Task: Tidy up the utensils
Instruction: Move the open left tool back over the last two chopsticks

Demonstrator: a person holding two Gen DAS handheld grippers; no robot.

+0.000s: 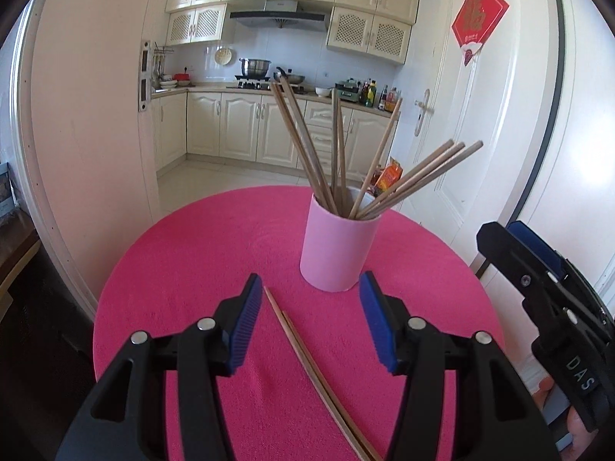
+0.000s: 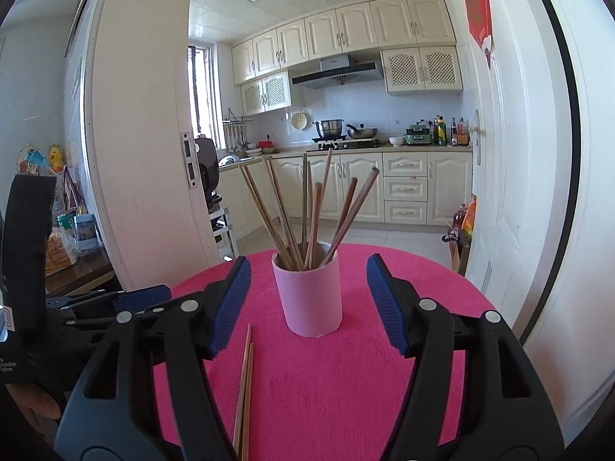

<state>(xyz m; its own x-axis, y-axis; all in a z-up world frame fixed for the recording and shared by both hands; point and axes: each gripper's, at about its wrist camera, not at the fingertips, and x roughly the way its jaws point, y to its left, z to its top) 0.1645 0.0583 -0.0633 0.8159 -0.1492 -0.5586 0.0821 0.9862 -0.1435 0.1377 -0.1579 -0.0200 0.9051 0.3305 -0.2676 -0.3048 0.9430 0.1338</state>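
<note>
A pink cup (image 1: pixel 338 246) stands upright on the round pink table (image 1: pixel 192 261) and holds several wooden chopsticks (image 1: pixel 307 146). Two loose chopsticks (image 1: pixel 307 361) lie side by side on the cloth in front of the cup. My left gripper (image 1: pixel 309 322) is open and empty, its blue pads on either side of the loose pair, just above the table. My right gripper (image 2: pixel 307 303) is open and empty, facing the cup (image 2: pixel 309 296), with the loose pair (image 2: pixel 244 392) lying below its left finger. The right gripper also shows at the right edge of the left wrist view (image 1: pixel 538 269).
The table edge drops off on all sides. A white door (image 1: pixel 480 134) stands to the right and a white door frame (image 1: pixel 88 134) to the left. A kitchen with cabinets lies behind. A dark side table (image 2: pixel 73 269) with clutter is at the left.
</note>
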